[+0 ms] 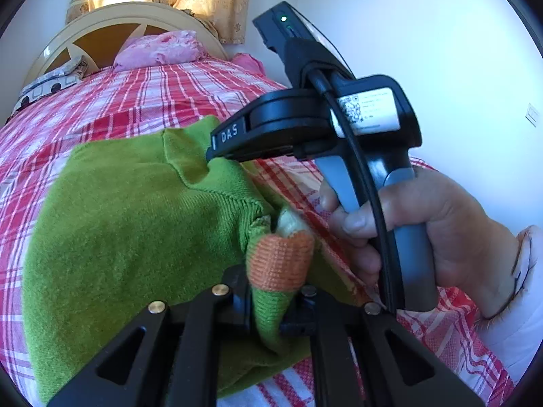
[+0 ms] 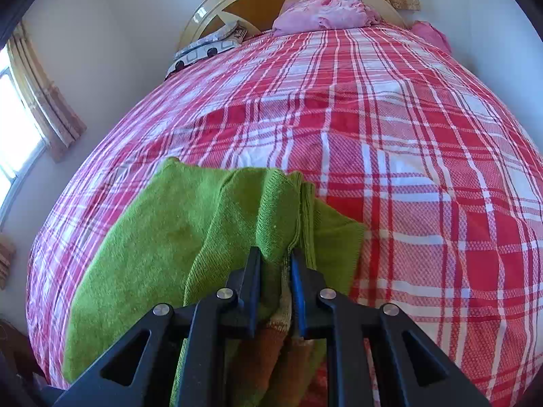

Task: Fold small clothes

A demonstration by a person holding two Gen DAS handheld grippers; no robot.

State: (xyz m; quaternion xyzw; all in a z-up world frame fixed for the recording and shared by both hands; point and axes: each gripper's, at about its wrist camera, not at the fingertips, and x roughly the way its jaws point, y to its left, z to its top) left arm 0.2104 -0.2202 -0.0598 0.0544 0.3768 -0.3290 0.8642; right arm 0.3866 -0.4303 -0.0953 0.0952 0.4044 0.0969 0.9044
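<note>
Green sweater [image 2: 163, 237] on plaid bedspread [image 2: 407, 169], both grippers' fingers pinching it, pink pillow [image 2: 325, 10] beyond

One green knit garment [image 1: 129, 210], gripped by two handheld grippers, left [image 1: 271, 308] and right [image 2: 276, 264], lies on one red-plaid bed [image 2: 390, 135], one pink pillow [image 2: 325, 10] at twelve o'clock.

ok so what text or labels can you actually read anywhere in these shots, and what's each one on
"DAS": white letters on the black finger of the right gripper, seen in the left wrist view.
White sticker on that gripper's body: a QR code and small print lines, too small and blurred to read.
Right wrist view: no readable text.
</note>
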